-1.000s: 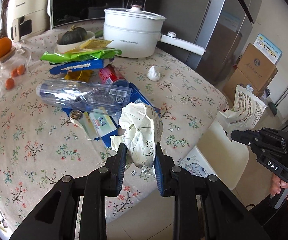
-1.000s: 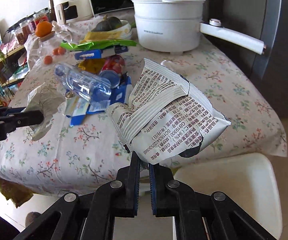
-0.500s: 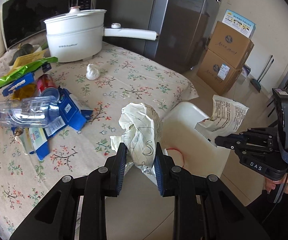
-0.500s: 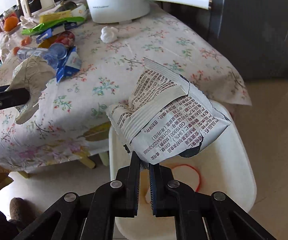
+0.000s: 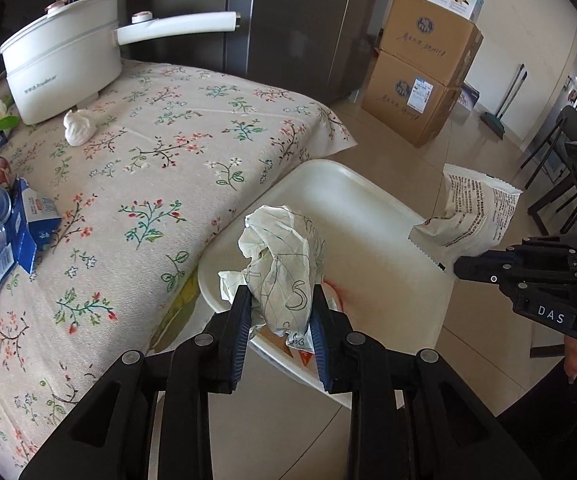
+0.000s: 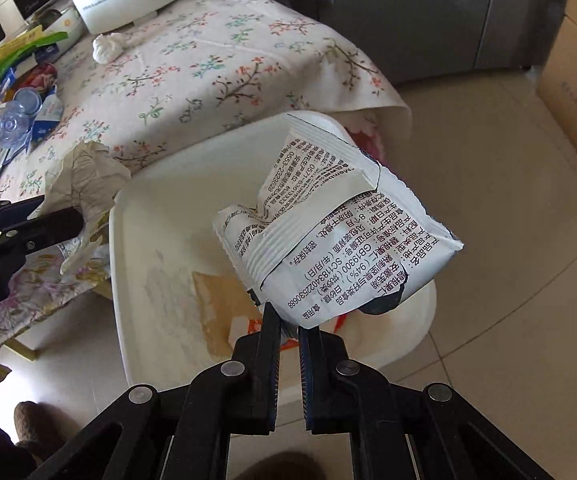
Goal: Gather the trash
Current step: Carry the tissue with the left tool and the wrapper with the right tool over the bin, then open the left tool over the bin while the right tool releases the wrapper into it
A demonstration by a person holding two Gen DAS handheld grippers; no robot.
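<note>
Now that both tongs have swung off the table, the white bin point(image 5: 372, 216) sits right beneath them. Your left gripper point(image 5: 279, 312) pinches the crumpled paper point(image 5: 284, 256), its jaws beginning to spread; your right gripper point(image 6: 289, 334) clamps the printed wrapper point(image 6: 328, 240). Both drops look ready.

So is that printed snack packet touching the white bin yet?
Apart. The right wrist view shows the snack packet pinched in the right gripper, held in the air above the white bin.

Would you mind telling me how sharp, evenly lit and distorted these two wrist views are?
Left wrist: sharp; fisheye bows the table edge, corners black, crumpled paper crisp. Right wrist: wrapper print legible; daylight washes out the upper left, glare on the floor tiles.
</note>
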